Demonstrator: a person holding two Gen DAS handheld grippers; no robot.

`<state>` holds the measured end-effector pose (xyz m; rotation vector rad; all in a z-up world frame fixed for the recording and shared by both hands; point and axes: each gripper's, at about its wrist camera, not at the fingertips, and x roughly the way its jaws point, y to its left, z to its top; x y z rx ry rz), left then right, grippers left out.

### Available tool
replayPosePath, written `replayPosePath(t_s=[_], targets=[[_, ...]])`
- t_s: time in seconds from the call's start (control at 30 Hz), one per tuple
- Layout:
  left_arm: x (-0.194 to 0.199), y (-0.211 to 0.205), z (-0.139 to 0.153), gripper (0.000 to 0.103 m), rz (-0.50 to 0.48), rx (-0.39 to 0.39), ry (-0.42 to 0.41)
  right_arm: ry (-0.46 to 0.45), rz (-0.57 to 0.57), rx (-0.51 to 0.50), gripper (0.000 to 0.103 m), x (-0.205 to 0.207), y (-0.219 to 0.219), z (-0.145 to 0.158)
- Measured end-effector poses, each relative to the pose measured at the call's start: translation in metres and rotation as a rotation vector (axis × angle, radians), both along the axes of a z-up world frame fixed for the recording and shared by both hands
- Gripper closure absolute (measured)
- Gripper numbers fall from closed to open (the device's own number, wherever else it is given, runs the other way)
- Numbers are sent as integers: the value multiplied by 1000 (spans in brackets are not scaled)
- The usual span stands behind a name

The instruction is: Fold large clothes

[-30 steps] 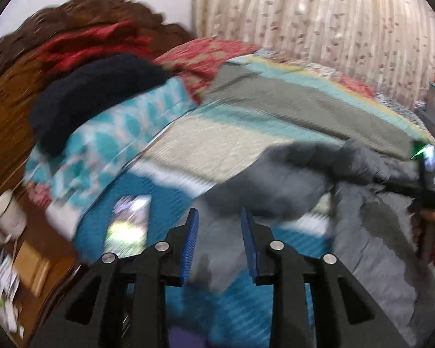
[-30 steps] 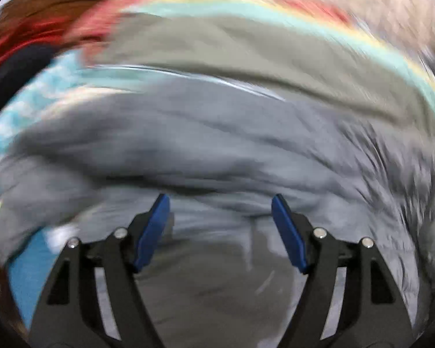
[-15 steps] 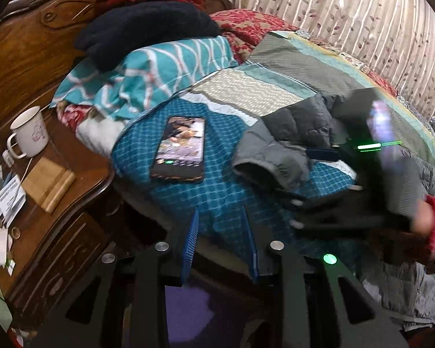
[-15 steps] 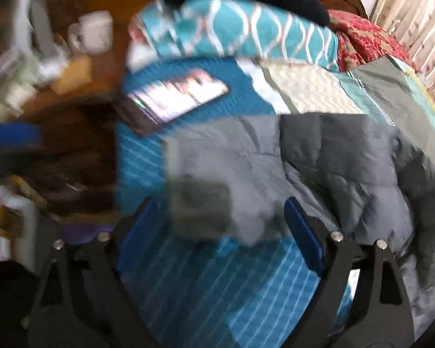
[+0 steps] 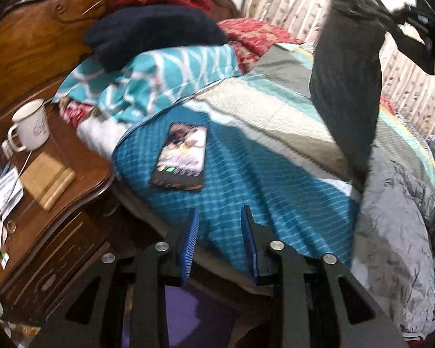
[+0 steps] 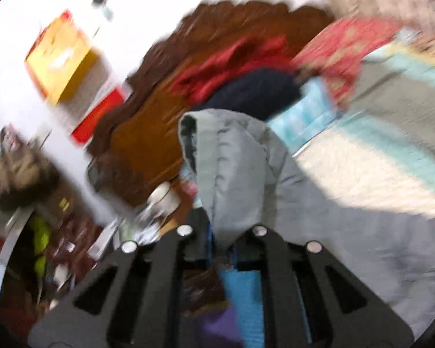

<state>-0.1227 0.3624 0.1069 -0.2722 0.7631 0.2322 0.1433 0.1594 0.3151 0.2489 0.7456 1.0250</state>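
While right tongs [image 6: 221, 249] pinch the grey jacket [image 6: 240, 168] aloft, left tongs [image 5: 219, 243] hang spread.

The left gripper [image 5: 220, 242] hangs with fingers parted over the bed edge [image 5: 246, 191], near a phone [image 5: 181, 156], while the grey jacket [image 5: 348, 92] hangs lifted at right.

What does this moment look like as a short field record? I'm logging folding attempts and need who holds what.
garment: grey padded jacket, part lifted off the bed, the rest lying on the bedspread
right tongs: shut on a fold of the jacket, raised above the bed
left tongs: open, holding nothing, near the bed edge
on bed: phone with lit screen, apart from the jacket
bedside table: white mug
image quality: right wrist view blurred
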Motion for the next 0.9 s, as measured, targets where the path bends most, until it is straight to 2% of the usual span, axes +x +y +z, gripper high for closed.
replayPosePath(t_s=[0.03,0.13,0.27,0.33,0.43,0.57,0.67,0.77,0.9], targets=[[4,-4,2,59,-10,0,-4,-3,-39,-4,94,7,-15,2],[21,-21,10,59,-54,8,-18,21,-215,-24,94,30,-98,-5],[57,-56,25,59,-146,40,-44,103,-462,-29,94,41,-220,-41],[87,-85,35,59,-215,73,-69,152,-573,-11,94,42,-273,-71],[136,-134,46,59,-309,113,-103,235,-681,22,94,44,-329,-116],[218,-206,50,59,-432,98,-111,380,-781,62,94,42,-393,-192],[267,-256,40,59,-498,106,-99,442,-832,77,94,41,-425,-235],[316,-310,14,59,-554,125,-37,482,-880,88,94,38,-448,-265],[379,-365,-47,59,-552,250,108,481,-979,127,94,15,-487,-287]])
